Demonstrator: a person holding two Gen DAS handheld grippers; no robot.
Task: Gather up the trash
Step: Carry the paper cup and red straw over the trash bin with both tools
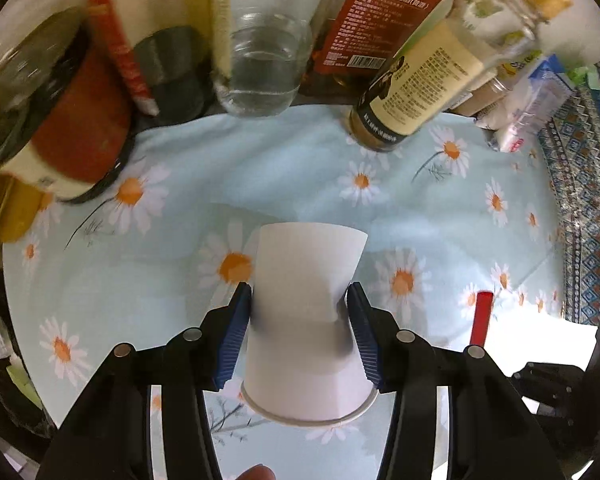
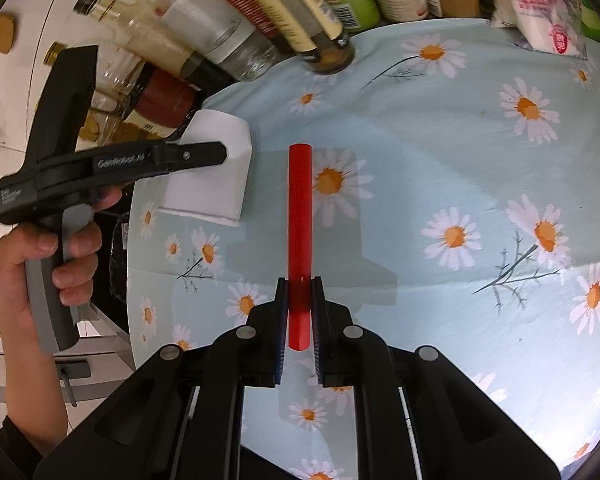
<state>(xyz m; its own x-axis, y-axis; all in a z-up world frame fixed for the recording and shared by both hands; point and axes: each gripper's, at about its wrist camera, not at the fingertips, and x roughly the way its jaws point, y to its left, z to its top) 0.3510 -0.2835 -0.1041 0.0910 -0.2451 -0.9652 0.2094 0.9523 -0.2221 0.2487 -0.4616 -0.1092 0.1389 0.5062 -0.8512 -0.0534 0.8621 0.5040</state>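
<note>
Left wrist view: left gripper (image 1: 299, 300) clamps a white paper cup (image 1: 306, 320), blue pads (image 1: 236, 332) pressing both sides; cup wall dented at the right pad. Cup is held above the daisy-print tablecloth (image 1: 180, 200), rim toward the camera, base pointing away. Behind it stand a clear glass jar (image 1: 266, 68) and a brown spice jar (image 1: 404, 100), among other bottles, blurred. Red tube's tip (image 1: 482, 316) shows at right. Right wrist view: right gripper (image 2: 299, 304) closed narrow on a red tube (image 2: 300, 240), which runs straight ahead over the cloth. At left, a hand (image 2: 48, 248) grips the handle of the left gripper (image 2: 230, 156), cup (image 2: 212, 172) in its jaws, near the bottle row.
</note>
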